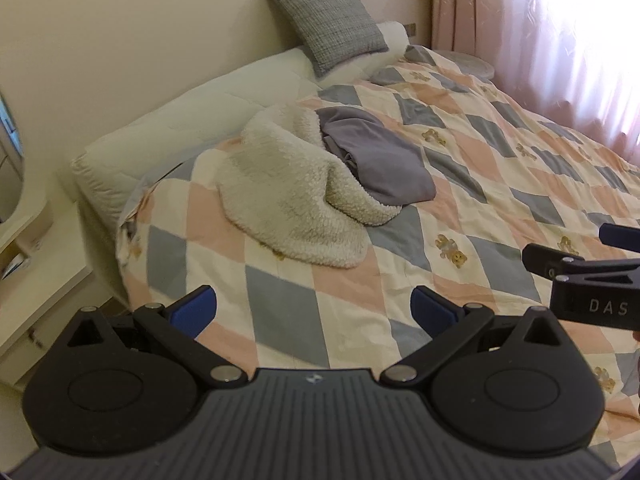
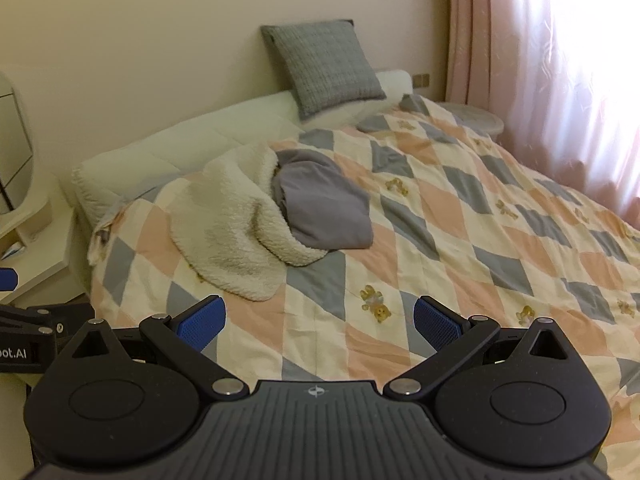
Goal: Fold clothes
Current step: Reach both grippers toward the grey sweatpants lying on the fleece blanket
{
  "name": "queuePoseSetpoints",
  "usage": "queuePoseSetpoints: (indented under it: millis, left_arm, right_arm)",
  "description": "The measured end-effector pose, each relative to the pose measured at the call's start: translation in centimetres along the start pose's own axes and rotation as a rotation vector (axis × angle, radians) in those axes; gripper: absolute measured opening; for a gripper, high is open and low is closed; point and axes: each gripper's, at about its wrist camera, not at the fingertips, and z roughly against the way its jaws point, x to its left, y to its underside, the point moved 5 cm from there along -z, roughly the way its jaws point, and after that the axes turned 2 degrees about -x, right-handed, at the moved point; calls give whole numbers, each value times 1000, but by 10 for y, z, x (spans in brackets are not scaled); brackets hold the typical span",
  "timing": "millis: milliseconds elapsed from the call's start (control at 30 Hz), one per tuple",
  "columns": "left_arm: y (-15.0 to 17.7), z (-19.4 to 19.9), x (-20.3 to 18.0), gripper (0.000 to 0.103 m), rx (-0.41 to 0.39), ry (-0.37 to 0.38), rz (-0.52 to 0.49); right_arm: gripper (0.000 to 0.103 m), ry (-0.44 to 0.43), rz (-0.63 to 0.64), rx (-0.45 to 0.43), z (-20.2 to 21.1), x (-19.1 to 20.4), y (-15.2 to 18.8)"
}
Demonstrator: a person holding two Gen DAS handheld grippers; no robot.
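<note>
Patchwork-quilted bed [image 1: 460, 216] is carrying a crumpled cream fleece garment [image 1: 288, 188] and grey cloth [image 1: 380, 160] at twelve o'clock, awaiting folding; both tongs, left [image 1: 314, 312] and right [image 2: 320, 322], are hovering apart, empty.

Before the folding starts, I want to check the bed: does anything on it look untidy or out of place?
Yes. A cream fleece garment lies crumpled on the checked quilt, and a grey garment is bunched partly inside it. Neither is folded. Both grippers, left and right, hang open above the quilt.

Both grippers, left gripper [image 1: 314, 312] and right gripper [image 2: 320, 324], are black with ribbed grey housings, silver pivot screws and blue textured fingertips [image 2: 202, 322]; white lettering marks their sides.
</note>
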Motion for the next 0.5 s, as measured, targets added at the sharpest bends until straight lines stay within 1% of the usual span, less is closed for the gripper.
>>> queuePoseSetpoints:
  millis: [167,267,367,500]
  left_arm:
    - [-24,-53,14,102,30,38,-18]
    - [-40,-86,22,102,56,59,-18]
    - [-55,-119,29,102,74,73,-19]
    - [-77,-167,36,102,85,97,-33]
  right_arm:
    - [103,24,-45,36,-43,-3,-12]
    - [103,44,-70,54,-79,-1,-15]
    - [103,58,-85,58,-102,-4,-22]
    - [103,77,-80,40,-136,-3,-36]
